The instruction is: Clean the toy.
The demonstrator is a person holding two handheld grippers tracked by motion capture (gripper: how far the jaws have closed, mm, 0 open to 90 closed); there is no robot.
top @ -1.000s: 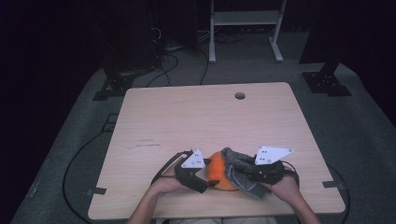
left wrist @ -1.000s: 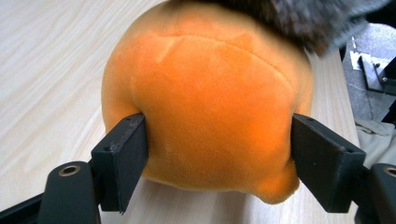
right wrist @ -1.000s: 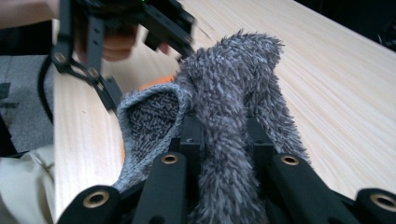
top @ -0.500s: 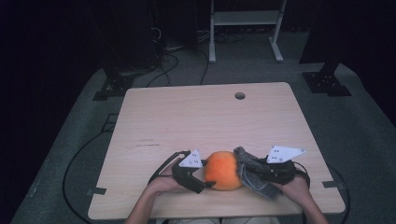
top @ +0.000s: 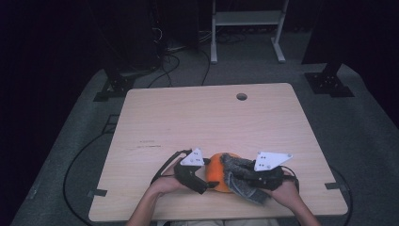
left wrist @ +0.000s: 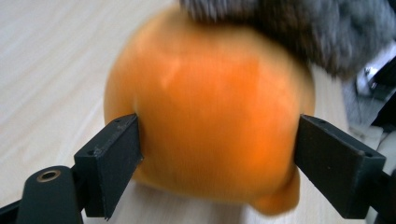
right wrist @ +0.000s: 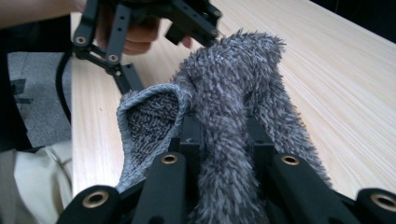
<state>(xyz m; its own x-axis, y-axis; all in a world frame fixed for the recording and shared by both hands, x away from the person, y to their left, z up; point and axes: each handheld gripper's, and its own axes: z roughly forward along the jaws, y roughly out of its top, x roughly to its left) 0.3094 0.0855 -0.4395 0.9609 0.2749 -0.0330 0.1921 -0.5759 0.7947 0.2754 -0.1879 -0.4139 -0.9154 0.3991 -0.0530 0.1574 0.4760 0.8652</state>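
Now the left gripper (left wrist: 219,154) has just been opening, its jaws straddling the orange plush ball (left wrist: 210,107) at the counter's (top: 197,122) near edge, the pads barely brushing it. Just right of it, the right gripper (right wrist: 223,140) is clamped tight on the grey fuzzy cloth (right wrist: 233,93), which has swung back against the ball's top since half a second ago, probably to cover it.

Dim, dark-edged high view; close gripper views brighter, slightly motion-blurred.

Light wood table (top: 188,122); white stand (top: 244,19); cables (top: 183,52) on floor
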